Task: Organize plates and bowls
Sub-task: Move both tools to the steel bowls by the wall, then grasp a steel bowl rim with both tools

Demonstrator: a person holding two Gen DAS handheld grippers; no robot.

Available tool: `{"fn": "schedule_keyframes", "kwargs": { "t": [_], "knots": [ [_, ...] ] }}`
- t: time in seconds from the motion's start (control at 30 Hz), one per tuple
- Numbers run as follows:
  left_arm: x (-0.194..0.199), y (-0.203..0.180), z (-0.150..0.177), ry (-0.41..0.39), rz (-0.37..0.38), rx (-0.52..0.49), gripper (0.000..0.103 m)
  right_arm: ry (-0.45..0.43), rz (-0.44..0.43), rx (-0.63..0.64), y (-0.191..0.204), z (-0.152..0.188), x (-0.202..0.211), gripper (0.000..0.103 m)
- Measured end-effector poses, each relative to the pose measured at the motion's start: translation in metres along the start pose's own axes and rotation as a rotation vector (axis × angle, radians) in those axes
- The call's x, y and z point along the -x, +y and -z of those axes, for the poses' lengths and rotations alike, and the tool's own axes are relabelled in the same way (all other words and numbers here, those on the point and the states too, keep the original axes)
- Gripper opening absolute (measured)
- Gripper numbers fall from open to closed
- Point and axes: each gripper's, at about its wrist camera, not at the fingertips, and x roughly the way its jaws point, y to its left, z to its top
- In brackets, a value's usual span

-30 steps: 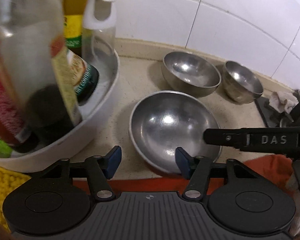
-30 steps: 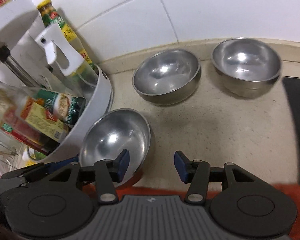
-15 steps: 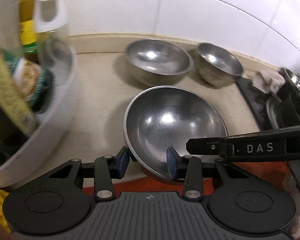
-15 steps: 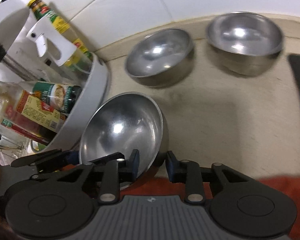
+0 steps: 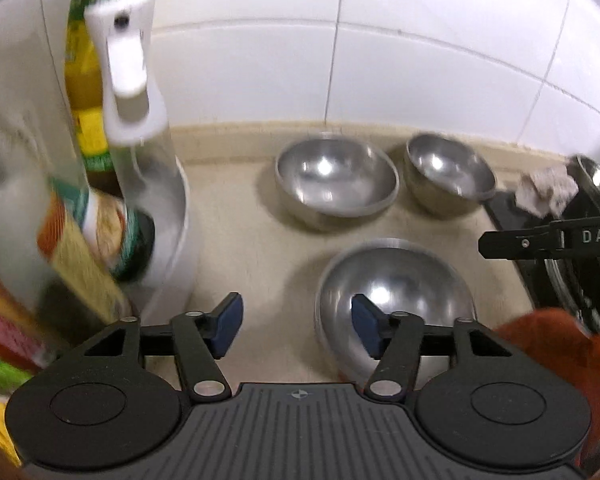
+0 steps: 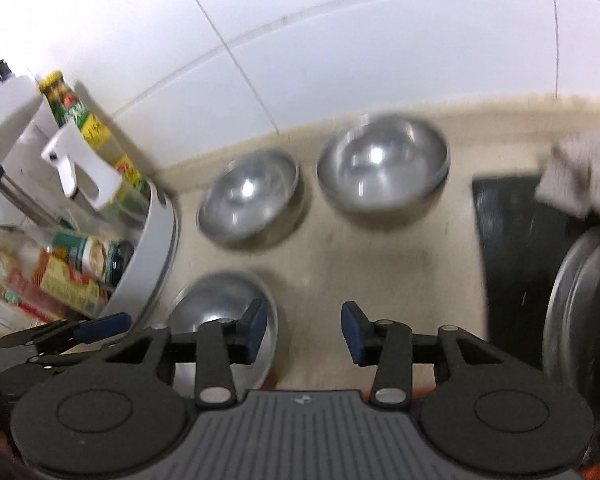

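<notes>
Both grippers, left gripper (image 5: 296, 326) and right gripper (image 6: 304, 330), have just opened, holding nothing; shiny round steel bowl (image 5: 396, 292) sits lower centre, gleaming.

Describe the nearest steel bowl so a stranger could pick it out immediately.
Start at the white tiled wall and come forward across the beige counter, past two steel bowls standing side by side. The nearest steel bowl sits alone in front of them, right of the white bottle caddy. It is the widest and shallowest.

White tiled wall (image 5: 420, 60), beige countertop (image 5: 252, 240), white round rack (image 6: 156, 248) of condiment bottles, spray bottle (image 5: 136, 120), crumpled cloth (image 5: 548, 190)
</notes>
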Motion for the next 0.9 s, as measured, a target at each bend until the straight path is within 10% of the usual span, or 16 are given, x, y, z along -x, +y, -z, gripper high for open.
{"fn": "schedule_keyframes", "kwargs": {
  "t": [0.47,0.9],
  "knots": [
    [-0.061,-0.003,-0.057,0.02,-0.08,0.104,0.071,0.056,-0.059,-0.096,0.003,-0.051,-0.078,0.04],
    [-0.118,0.002,-0.066,0.102,-0.034,0.114,0.039,0.079,-0.062,-0.189,0.006,-0.061,-0.129,0.034]
  ]
}}
